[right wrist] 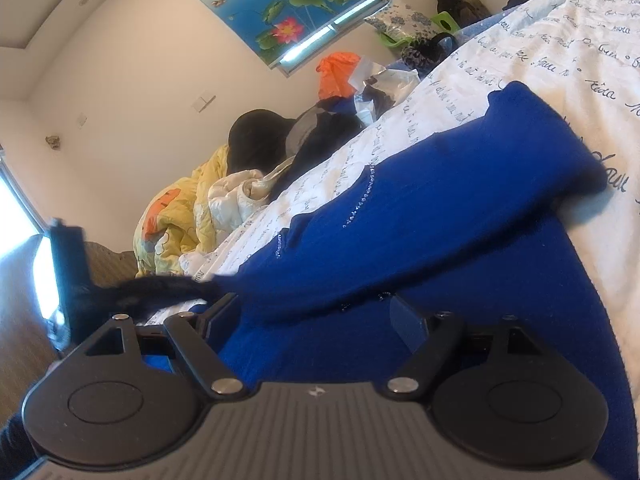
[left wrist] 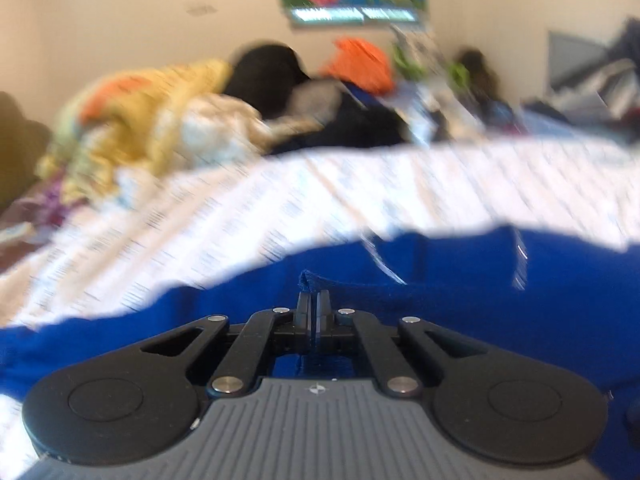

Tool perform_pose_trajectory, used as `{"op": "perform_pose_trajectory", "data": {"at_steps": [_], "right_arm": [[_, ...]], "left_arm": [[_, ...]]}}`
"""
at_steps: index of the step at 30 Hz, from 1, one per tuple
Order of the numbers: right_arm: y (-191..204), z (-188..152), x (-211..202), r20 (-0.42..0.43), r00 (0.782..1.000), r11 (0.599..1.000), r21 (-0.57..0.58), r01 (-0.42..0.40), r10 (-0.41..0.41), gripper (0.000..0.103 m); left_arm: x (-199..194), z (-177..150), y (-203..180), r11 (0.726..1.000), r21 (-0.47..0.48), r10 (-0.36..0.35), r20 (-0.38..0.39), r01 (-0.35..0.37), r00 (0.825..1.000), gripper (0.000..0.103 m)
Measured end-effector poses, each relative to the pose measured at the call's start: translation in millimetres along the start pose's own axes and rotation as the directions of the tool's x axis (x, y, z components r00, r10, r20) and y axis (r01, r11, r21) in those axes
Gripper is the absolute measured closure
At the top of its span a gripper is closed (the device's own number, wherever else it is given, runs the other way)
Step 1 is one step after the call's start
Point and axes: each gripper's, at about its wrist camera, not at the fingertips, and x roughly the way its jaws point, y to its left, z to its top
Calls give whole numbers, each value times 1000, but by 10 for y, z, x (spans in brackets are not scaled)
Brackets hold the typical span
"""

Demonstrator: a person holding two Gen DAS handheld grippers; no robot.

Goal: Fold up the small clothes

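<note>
Two grippers on one blue garment [right wrist: 440, 208], spread over the white script-printed bedspread [right wrist: 560, 40]. My left gripper [left wrist: 313, 300] has its fingers clenched on a small pinch of the blue hem, good for lifting an edge over. My right gripper [right wrist: 316, 312] stands released, fingers spread wide, with a folded sleeve lying between them, unpinched.
</note>
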Motion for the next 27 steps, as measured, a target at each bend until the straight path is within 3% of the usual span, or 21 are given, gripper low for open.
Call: {"op": "perform_pose_trajectory", "data": {"at_steps": [3,7,13,14,16,17,18,19,20,21,23,26,27], "right_arm": [[-6,-2,9,-4,1000,1000,1,0,0,21],[-13,1,23,-12,1000,1000,5,4,-4,20],[-3,-5,31,-19,1000,1000,-2,14,-14,19],[2,1,38,-25,1000,1000,-4,16,-16,19],[21,55,32,-43,999,1000,-13,21,-22,19],[52,129,16,-41,999,999,-31,31,-32,19],[97,233,4,-26,998,997,-56,48,-49,19],[151,364,18,-9,997,994,-85,71,-72,19],[208,511,85,4,995,987,-123,100,-101,13],[251,637,210,-2,991,978,-160,134,-136,8],[303,816,608,-51,970,938,-271,217,-239,4],[233,844,1177,-131,882,832,-418,365,-453,3],[203,798,1259,-133,864,797,-474,375,-486,3]], "left_arm": [[19,3,272,995,10,98,14,-98,995,100],[282,-245,505,988,35,153,-90,-150,984,100],[349,-492,567,985,59,166,-124,-159,978,97],[304,-469,580,984,58,175,-113,-169,978,87],[85,-386,644,982,40,186,-46,-185,981,79],[-72,-350,688,982,14,188,8,-188,982,59],[-240,-315,725,985,-28,169,74,-167,983,46],[-364,-279,721,992,-64,118,126,-111,985,25],[-418,-253,672,996,-77,54,139,-44,989,14],[-399,-226,582,997,-73,-12,115,21,993,15],[-230,-226,368,989,-74,-127,26,129,992,26],[169,-319,192,982,-109,-170,-148,155,974,28],[226,-365,197,982,-114,-169,-146,153,975,24]]}}
